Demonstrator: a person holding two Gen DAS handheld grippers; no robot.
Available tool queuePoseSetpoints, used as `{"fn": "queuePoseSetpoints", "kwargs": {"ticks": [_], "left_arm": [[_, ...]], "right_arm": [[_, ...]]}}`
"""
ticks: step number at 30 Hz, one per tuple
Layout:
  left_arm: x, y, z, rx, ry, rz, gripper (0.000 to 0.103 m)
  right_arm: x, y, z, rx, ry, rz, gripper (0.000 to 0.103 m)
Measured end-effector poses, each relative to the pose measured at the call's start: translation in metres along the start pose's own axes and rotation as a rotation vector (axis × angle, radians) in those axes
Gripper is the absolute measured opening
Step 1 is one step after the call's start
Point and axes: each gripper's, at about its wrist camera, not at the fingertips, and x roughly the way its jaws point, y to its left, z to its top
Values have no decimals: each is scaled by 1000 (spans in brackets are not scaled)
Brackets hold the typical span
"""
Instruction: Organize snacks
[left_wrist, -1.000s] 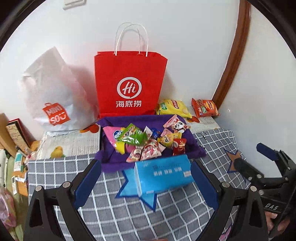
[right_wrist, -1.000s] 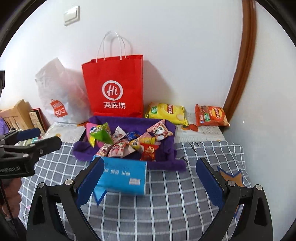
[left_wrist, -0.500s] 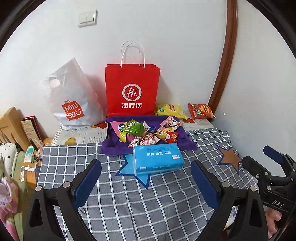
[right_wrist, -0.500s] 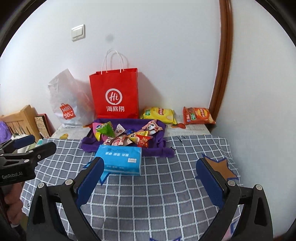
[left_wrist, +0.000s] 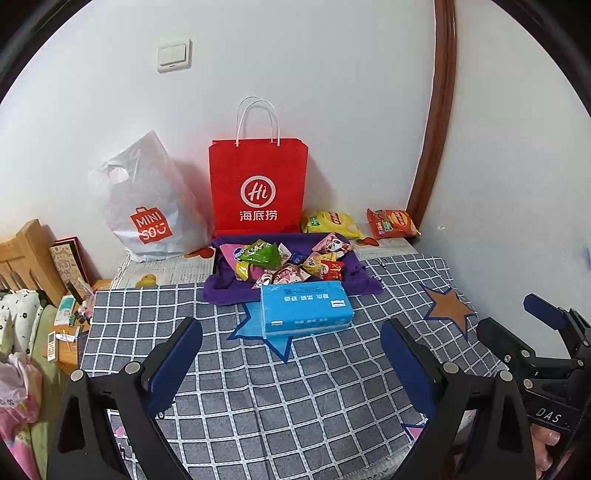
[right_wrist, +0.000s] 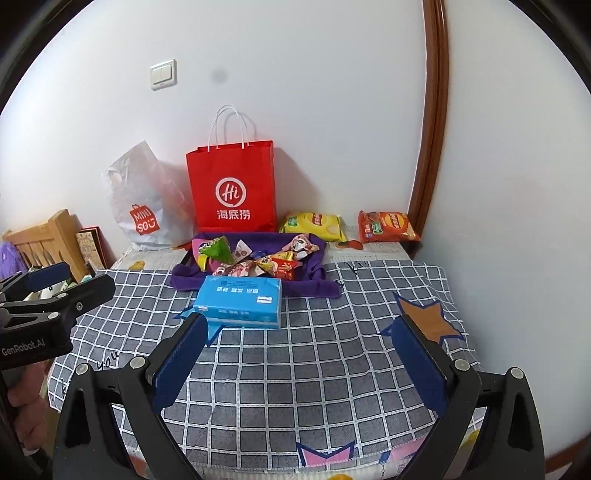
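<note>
Several small snack packets (left_wrist: 288, 262) lie piled in a purple cloth tray (left_wrist: 221, 291) at the back of the table; the tray also shows in the right wrist view (right_wrist: 317, 288). A yellow chip bag (left_wrist: 330, 223) and an orange chip bag (left_wrist: 393, 223) lie behind it by the wall. My left gripper (left_wrist: 291, 354) is open and empty, held back over the table's near part. My right gripper (right_wrist: 299, 354) is open and empty, also near the front edge. Each gripper shows at the edge of the other's view.
A blue tissue pack (left_wrist: 304, 306) lies just in front of the tray. A red paper bag (left_wrist: 258, 188) and a white plastic bag (left_wrist: 147, 206) stand against the wall. The table has a grey checked cloth (left_wrist: 295, 398). Cluttered furniture is at the left.
Both grippers have pulled back and away from the tray, so the snacks and tissue pack look smaller and farther. Both stay open and empty.
</note>
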Motion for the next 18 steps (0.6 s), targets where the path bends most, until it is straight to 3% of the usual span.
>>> {"fn": "queuePoseSetpoints", "kwargs": {"ticks": [18], "left_arm": [[-5,2,-1,-5,-4,10,97]], "right_arm": [[1,5,-2,3,2,10,99]]}}
